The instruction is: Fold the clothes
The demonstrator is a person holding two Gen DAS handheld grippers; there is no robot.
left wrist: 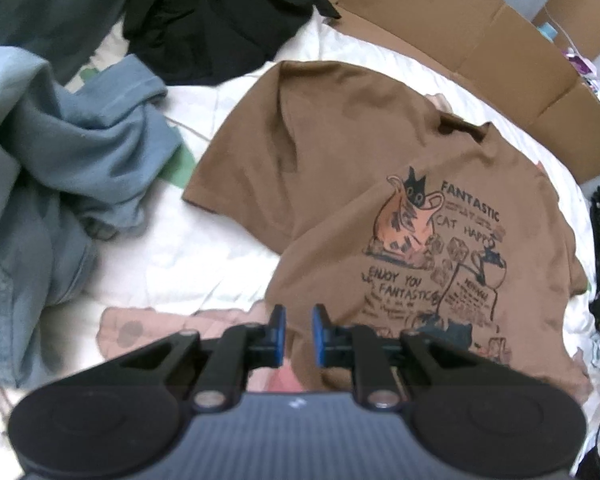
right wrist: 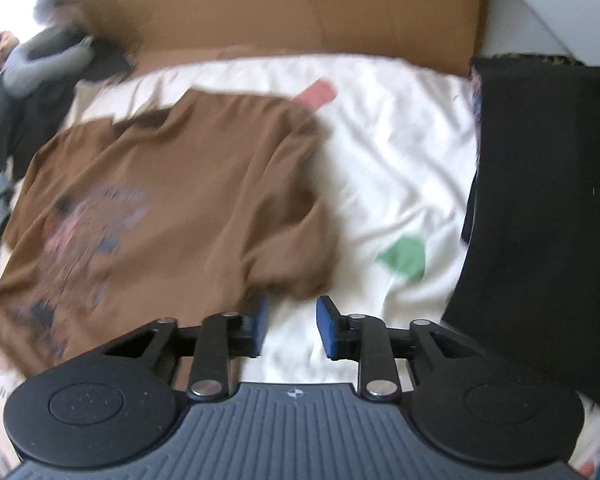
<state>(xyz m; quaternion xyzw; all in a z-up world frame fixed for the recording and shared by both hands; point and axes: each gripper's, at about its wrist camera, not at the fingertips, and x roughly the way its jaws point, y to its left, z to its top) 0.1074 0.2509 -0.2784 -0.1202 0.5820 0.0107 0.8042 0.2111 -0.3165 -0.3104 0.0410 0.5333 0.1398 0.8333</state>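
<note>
Both grippers, left (left wrist: 299,330) and right (right wrist: 291,326), gape empty; ahead of them we see the brown T-shirt (left wrist: 340,168) spread print-up on the white bedding (right wrist: 396,152). A one-layer pinch risks bunching.

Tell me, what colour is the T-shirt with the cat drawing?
Brown, with a black and orange cat print. The T-shirt shows best in the left wrist view.

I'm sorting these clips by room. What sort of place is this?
Probably a bedroom: the brown T-shirt lies spread on a white quilted bedcover, loose clothes such as a blue garment are heaped beside it, and flattened cardboard stands behind.
</note>
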